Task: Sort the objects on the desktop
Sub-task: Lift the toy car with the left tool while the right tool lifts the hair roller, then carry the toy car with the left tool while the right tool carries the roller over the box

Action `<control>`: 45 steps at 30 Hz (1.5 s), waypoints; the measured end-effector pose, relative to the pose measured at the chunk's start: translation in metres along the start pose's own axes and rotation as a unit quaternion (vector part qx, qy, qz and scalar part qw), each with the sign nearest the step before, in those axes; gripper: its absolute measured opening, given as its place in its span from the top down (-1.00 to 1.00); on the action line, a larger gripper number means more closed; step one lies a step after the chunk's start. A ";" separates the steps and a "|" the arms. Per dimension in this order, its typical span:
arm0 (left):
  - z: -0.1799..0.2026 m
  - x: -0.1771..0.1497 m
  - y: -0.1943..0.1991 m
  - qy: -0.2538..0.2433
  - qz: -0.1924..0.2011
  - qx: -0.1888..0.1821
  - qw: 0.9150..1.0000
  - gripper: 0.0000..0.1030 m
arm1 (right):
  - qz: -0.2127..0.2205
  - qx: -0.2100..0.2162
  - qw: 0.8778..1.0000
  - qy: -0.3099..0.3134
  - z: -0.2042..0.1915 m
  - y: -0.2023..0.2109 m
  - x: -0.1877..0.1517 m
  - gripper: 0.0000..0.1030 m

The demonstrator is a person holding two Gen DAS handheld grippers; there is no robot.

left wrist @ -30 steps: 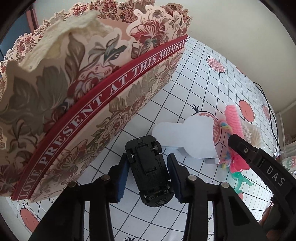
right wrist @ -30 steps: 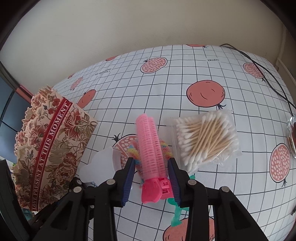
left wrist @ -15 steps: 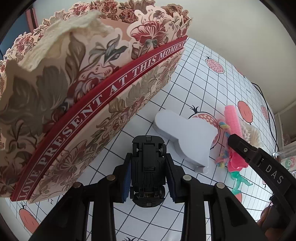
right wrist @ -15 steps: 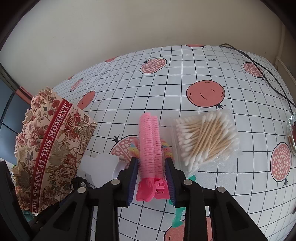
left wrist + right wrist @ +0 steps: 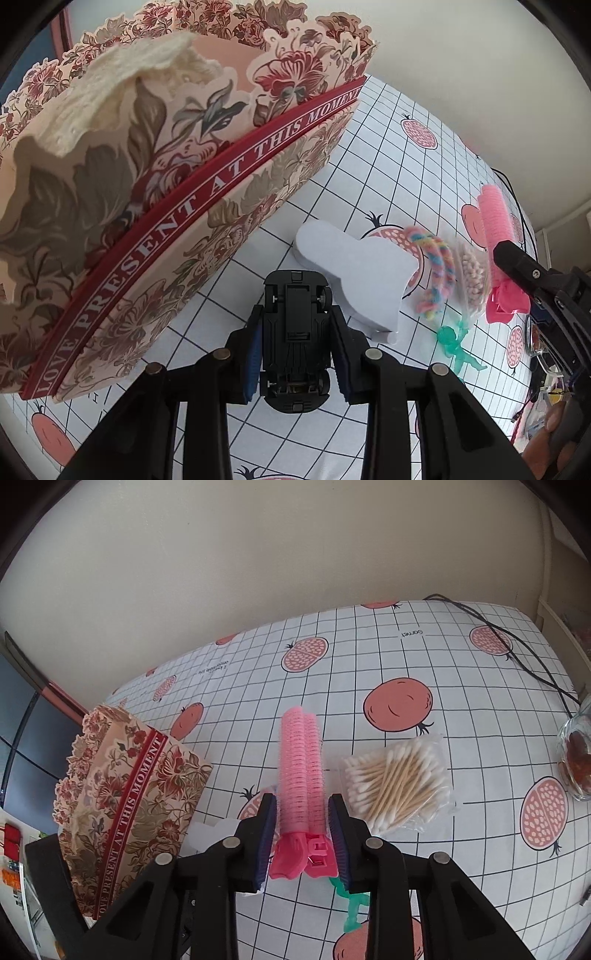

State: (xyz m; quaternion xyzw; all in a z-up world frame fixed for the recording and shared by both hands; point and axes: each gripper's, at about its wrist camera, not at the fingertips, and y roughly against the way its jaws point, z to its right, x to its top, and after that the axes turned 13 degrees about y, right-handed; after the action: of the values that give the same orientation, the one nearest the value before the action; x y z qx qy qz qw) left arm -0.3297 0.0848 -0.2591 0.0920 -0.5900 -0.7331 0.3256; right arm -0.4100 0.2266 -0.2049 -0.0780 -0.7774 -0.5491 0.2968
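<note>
Gridded tablecloth (image 5: 461,716) underlies both grippers: left (image 5: 295,343) clamps the toy car (image 5: 295,332), right (image 5: 302,834) clamps the pink curler (image 5: 301,771), cotton swabs (image 5: 399,782) at its three o'clock.

Black gripper (image 5: 295,343) arms, blue pads, silver screws.

We read "LOVE PRESENT AT THIS MOMENT" in white on the red band of the floral box (image 5: 207,192), left of both tongs. Beyond the right tongs, the tablecloth (image 5: 443,657) bears "Garnet".
</note>
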 end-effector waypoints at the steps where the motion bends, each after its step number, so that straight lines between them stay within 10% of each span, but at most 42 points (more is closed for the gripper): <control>1: 0.000 0.001 0.001 0.002 0.000 -0.004 1.000 0.33 | 0.004 0.001 1.000 -0.002 0.000 0.003 0.001 0.39; 22: 0.022 0.035 0.102 -0.050 0.099 -0.138 0.984 0.33 | 0.121 0.048 0.991 -0.037 -0.007 0.083 0.038 0.39; 45: -0.052 0.088 0.151 0.053 0.175 -0.146 0.972 0.33 | 0.152 0.092 0.984 0.009 -0.066 0.105 0.052 0.39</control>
State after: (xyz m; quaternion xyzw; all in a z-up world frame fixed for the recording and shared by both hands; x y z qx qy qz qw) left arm -0.3147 -0.0227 -0.1126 -0.0222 -0.4654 -0.7370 0.4896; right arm -0.3803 0.1965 -0.0770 -0.1624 -0.8010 -0.4246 0.3894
